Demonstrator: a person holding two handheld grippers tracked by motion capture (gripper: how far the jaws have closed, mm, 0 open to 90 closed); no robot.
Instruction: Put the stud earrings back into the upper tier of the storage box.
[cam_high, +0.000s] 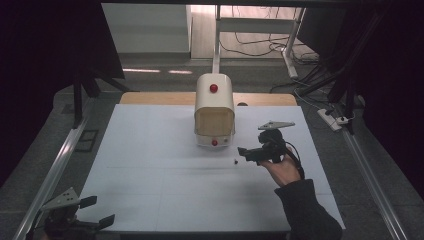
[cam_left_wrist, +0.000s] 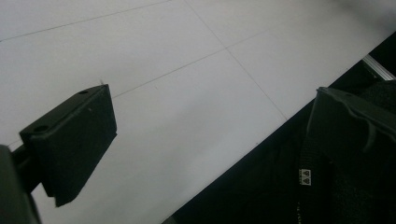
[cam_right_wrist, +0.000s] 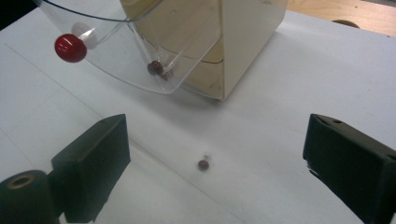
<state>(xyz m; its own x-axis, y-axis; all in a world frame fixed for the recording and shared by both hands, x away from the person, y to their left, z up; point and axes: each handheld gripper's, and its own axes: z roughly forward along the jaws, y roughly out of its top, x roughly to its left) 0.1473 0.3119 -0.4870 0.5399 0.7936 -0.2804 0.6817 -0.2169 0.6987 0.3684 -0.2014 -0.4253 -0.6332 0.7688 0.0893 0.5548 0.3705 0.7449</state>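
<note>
A cream box (cam_high: 214, 112) with a red knob (cam_high: 213, 88) on top stands at the middle of the white table (cam_high: 150, 165). In the right gripper view its clear front flap (cam_right_wrist: 140, 56) hangs tilted out, with a red knob (cam_right_wrist: 70, 47) on it and a small brown bead (cam_right_wrist: 155, 67) lying inside. Another small dark bead (cam_high: 235, 161) (cam_right_wrist: 202, 164) lies on the table in front of the box. My right gripper (cam_high: 244, 152) (cam_right_wrist: 215, 154) is open, low over the table, with this bead between and ahead of its jaws, touching neither. My left gripper (cam_high: 97, 211) (cam_left_wrist: 210, 140) is open and holds nothing at the table's near left corner.
The table's front edge (cam_left_wrist: 243, 158) runs just beside the left gripper, with dark clothing past it. A wooden strip (cam_high: 260, 98) borders the table's far side behind the box. Metal rails (cam_high: 55, 170) flank the table, and cables (cam_high: 310, 85) lie on the floor beyond.
</note>
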